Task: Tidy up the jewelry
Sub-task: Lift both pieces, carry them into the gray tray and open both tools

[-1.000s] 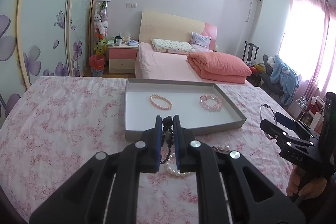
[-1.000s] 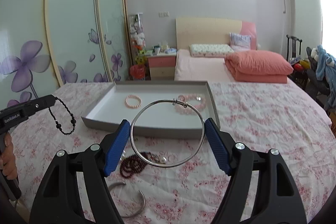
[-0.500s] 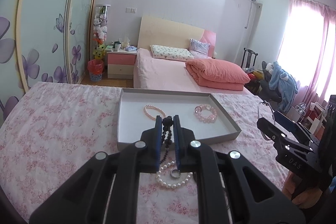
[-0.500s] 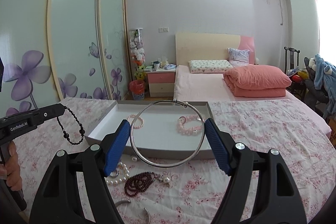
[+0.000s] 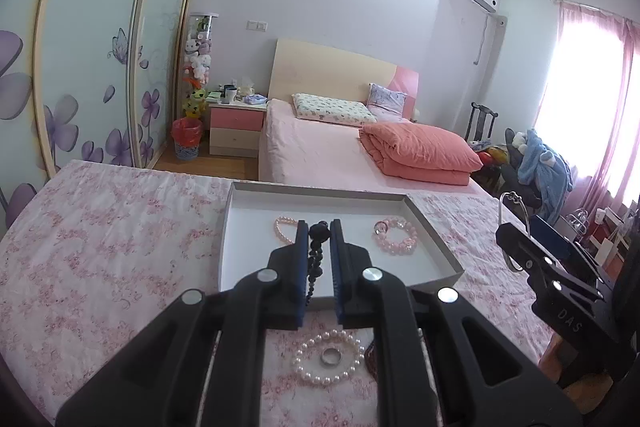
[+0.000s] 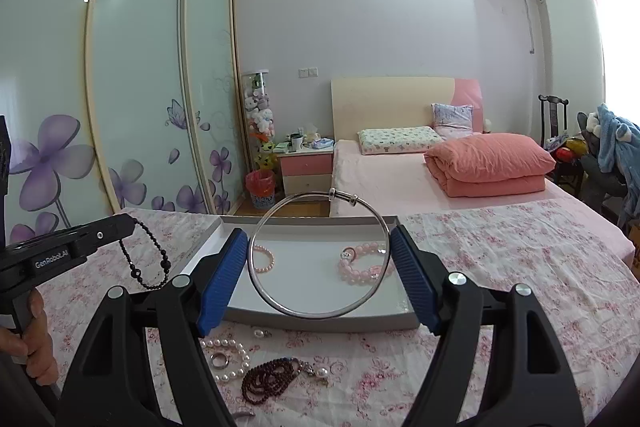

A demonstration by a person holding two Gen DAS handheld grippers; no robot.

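Observation:
My left gripper (image 5: 319, 229) is shut on a black bead bracelet (image 5: 316, 259), which hangs above the near edge of the grey tray (image 5: 440, 251); the bracelet also shows in the right wrist view (image 6: 150, 263). My right gripper (image 6: 320, 247) is shut on a large silver bangle (image 6: 320, 314), held upright above the tray (image 6: 312, 323). In the tray lie a thin pink bead bracelet (image 5: 282, 229) on the left and a chunky pink bead bracelet (image 5: 396, 237) on the right.
On the floral cloth before the tray lie a white pearl bracelet (image 5: 326, 359) around a silver ring (image 5: 331, 357), a dark red bead string (image 6: 268, 381) and small loose pearls (image 6: 262, 333). A bed and a nightstand stand behind.
Both grippers have risen and tilted up while holding their pieces. The tray sits lower in both views, and more of the loose jewelry before it shows.

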